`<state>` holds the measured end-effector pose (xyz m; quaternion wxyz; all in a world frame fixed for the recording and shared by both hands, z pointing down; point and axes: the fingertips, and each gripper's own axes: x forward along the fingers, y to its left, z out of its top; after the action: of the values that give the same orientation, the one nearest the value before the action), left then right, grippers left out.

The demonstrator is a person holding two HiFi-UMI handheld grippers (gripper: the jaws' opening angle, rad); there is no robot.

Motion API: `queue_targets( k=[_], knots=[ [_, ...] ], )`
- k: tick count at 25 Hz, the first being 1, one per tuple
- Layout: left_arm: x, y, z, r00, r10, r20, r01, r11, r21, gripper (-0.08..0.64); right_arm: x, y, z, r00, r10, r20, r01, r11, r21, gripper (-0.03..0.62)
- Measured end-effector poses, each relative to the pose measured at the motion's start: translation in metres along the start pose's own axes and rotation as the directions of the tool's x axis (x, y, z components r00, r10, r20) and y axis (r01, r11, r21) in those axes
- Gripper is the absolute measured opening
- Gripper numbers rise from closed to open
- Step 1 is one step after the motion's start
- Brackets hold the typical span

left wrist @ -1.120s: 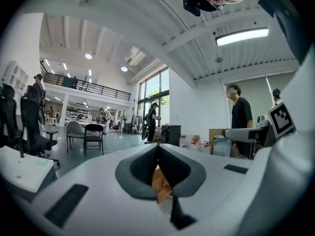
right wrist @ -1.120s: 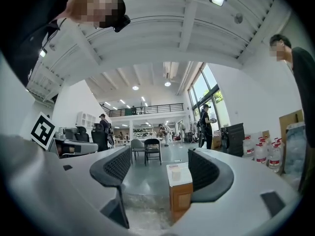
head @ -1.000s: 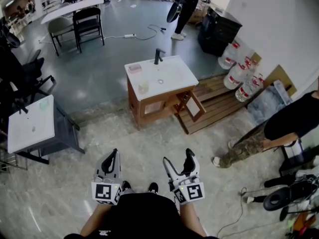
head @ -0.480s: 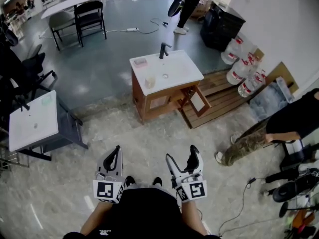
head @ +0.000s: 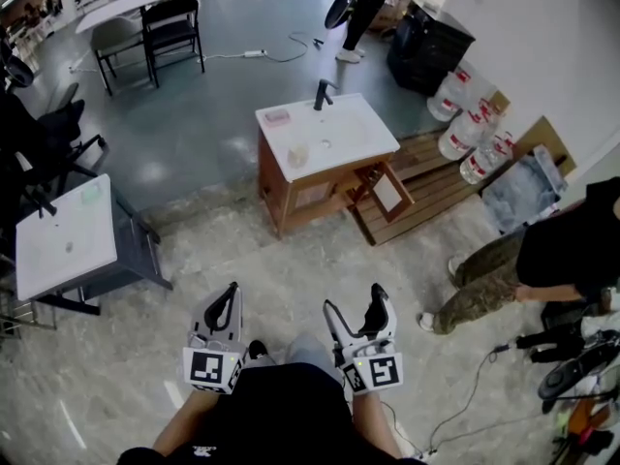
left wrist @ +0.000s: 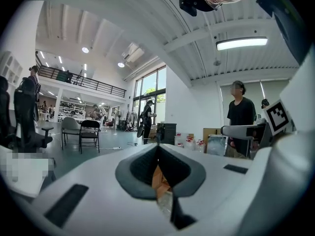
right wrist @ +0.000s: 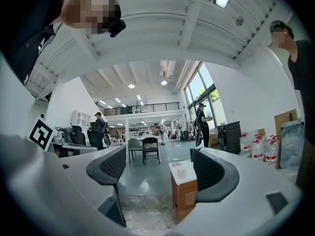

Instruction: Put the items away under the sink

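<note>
Sink cabinet (head: 300,198) shifted right in view; white top (head: 344,136), wooden door (head: 387,191) ajar

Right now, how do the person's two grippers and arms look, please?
The left gripper and the right gripper are alike: pale grey plastic shells with curved jaws lined by dark ribbed pads. Each carries a cube with black-and-white square markers at its rear. No cables show. The person wears a black top.

Right gripper (right wrist: 161,167) fingers apart, nothing held; sink cabinet (right wrist: 184,193) stands well ahead
</note>
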<state>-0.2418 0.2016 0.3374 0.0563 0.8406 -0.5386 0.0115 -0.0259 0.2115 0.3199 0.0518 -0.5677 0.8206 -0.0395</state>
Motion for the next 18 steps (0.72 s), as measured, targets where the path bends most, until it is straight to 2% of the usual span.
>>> queue_targets(
  k=[9,18],
  knots=[
    [0.032,0.014,-0.01,1.0,-0.007,-0.017,0.007,1.0,-0.001,0.008,0.02,-0.017,-0.006,0.999,-0.032,-0.008,0.032,0.999,-0.008,0.426],
    [0.115,0.005,-0.01,0.999,0.042,-0.021,-0.042,0.999,-0.014,0.008,0.082,-0.088,-0.011,1.0,0.013,-0.021,-0.013,1.0,0.004,0.426]
  ],
)
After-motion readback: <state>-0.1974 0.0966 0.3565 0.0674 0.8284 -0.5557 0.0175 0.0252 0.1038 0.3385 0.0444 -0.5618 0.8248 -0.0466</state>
